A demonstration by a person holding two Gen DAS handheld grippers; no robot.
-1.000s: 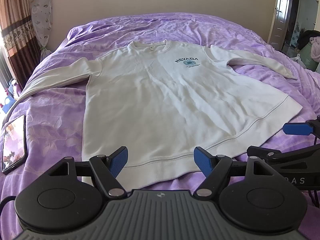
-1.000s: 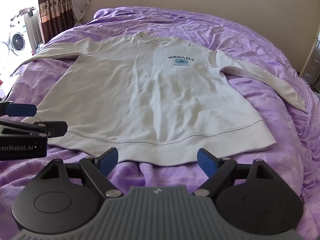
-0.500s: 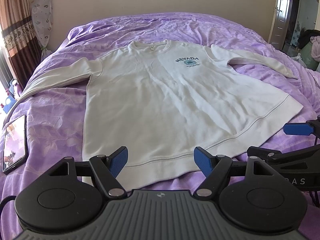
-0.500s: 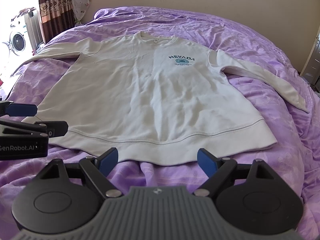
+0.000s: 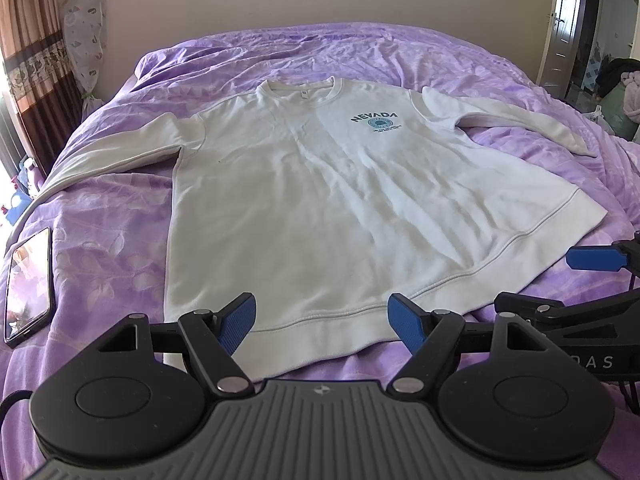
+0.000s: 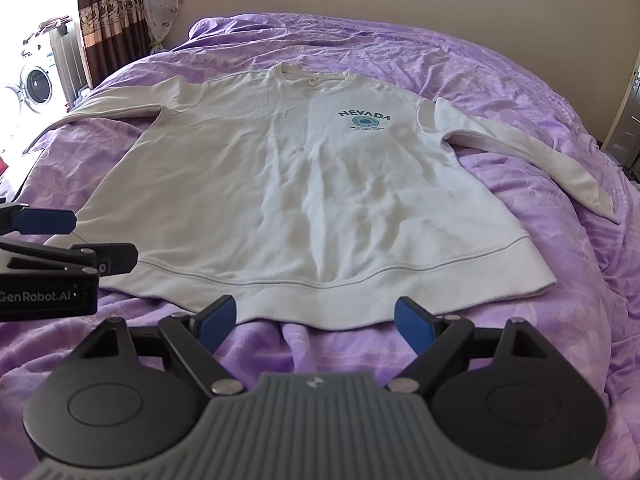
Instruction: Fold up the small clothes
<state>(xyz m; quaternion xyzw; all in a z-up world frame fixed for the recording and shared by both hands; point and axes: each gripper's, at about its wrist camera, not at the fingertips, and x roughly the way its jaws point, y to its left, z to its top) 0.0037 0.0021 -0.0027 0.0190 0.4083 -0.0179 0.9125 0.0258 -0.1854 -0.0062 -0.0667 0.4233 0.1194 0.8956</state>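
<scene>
A white long-sleeved sweatshirt (image 5: pixel 320 200) (image 6: pixel 312 192) with a blue NEVADA print lies flat and face up on the purple bed, both sleeves spread out, hem nearest me. My left gripper (image 5: pixel 322 316) hovers open just above the hem's left part, nothing between its blue pads. My right gripper (image 6: pixel 316 318) is open too, just short of the hem's middle. In each wrist view the other gripper shows at the side edge, the right one (image 5: pixel 592 264) and the left one (image 6: pixel 44 220).
A phone (image 5: pixel 28 284) lies on the purple bedspread (image 5: pixel 100 248) left of the sweatshirt. Curtains (image 6: pixel 108 8) and a washing machine (image 6: pixel 32 84) stand at the far left. A door (image 5: pixel 568 20) opens at the far right.
Both views have crept very slightly; the sweatshirt and the grippers' opening look the same.
</scene>
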